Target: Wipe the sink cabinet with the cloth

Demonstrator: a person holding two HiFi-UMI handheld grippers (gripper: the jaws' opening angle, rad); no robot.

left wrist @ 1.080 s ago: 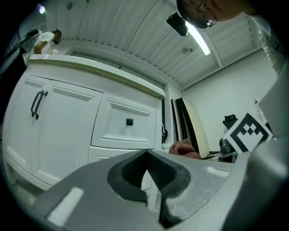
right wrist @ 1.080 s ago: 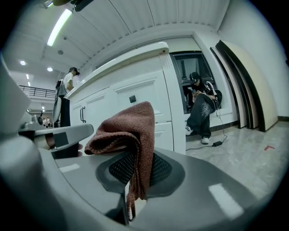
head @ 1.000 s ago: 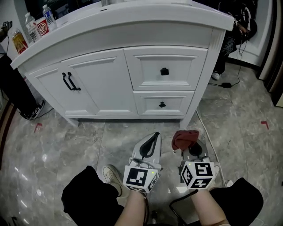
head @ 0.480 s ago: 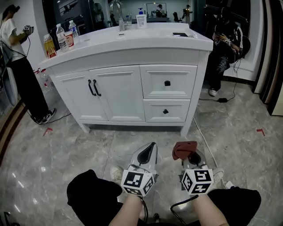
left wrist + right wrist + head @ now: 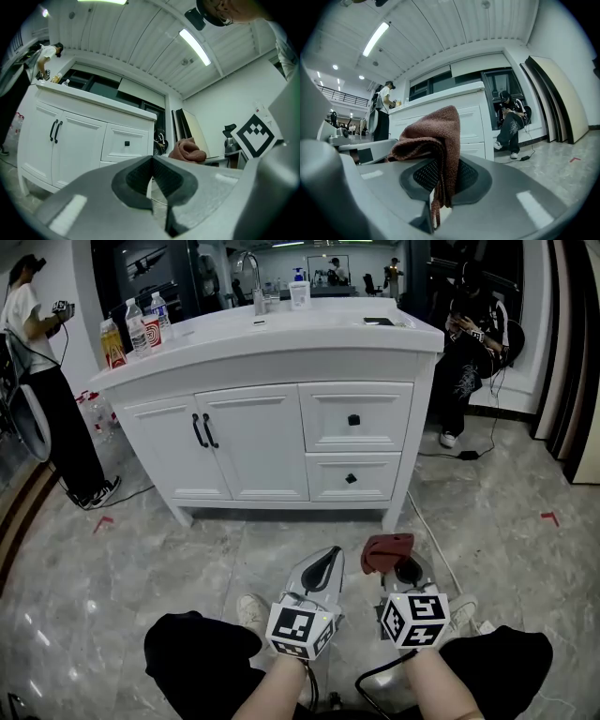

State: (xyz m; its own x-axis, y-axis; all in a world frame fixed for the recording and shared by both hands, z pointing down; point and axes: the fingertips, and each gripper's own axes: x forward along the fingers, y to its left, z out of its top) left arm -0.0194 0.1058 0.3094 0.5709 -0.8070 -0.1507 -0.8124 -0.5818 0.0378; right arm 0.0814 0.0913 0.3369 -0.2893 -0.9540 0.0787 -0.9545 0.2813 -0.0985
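Loosely bunched reddish-brown cloth (image 5: 387, 551) between clamped right gripper (image 5: 442, 180) jaws; left gripper (image 5: 151, 164) closed, empty.

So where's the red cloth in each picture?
Head view: cloth low, right of centre, in the right tool.
Left gripper view: cloth right of centre, past the left tool.
Right gripper view: cloth centre, pinched between the jaws.
Shared landmark: white sink cabinet behind it.

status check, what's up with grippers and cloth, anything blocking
Left gripper shut, empty. Right gripper shut on reddish-brown knitted cloth. White sink cabinet ahead, cloth not on it yet; nothing standing in between.
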